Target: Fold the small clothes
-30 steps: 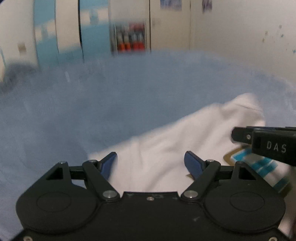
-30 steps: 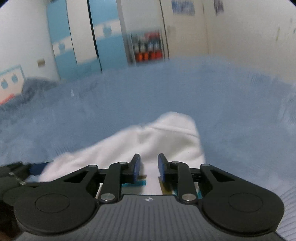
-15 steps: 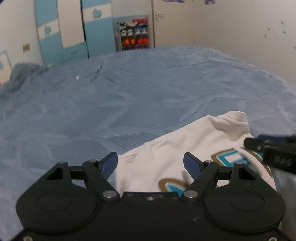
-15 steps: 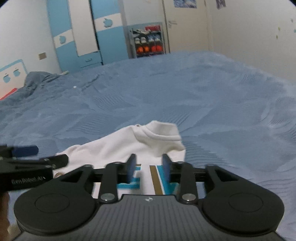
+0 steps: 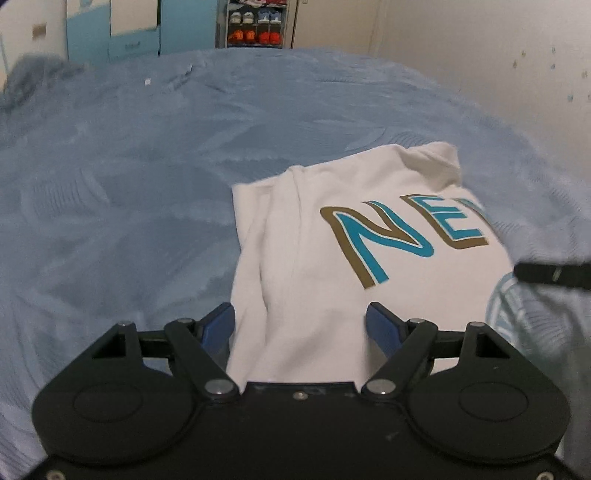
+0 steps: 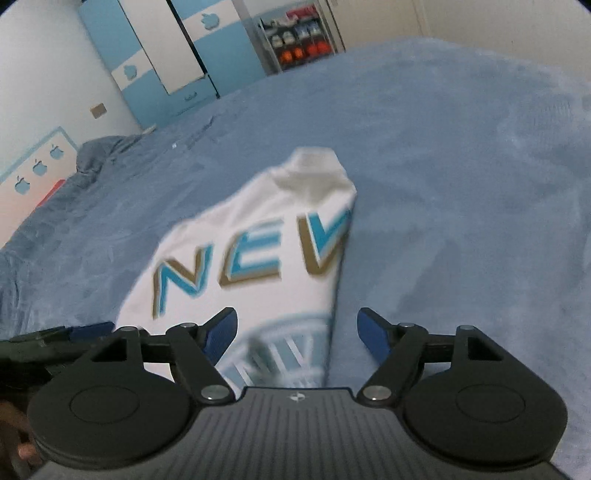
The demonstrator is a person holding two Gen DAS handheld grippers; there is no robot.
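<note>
Bare blanket (image 6: 461, 184) surrounds the shirt (image 5: 332, 266); apparently nothing blocks either side.

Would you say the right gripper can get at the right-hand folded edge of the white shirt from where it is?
Probably yes. The right gripper is open, and the white shirt has its folded edge running between the fingers, with only blue bedspread beside it and nothing in the way.

Blue bedspread (image 5: 147, 206); blue-white wardrobe (image 6: 177, 62); shoe rack (image 5: 256, 24), possibly sneakers, blurred; speckled wall (image 5: 517, 66).

shirt (image 5: 314, 266): white, teal-gold letters | bedspread (image 5: 129, 184): blue, perhaps wave-textured
</note>
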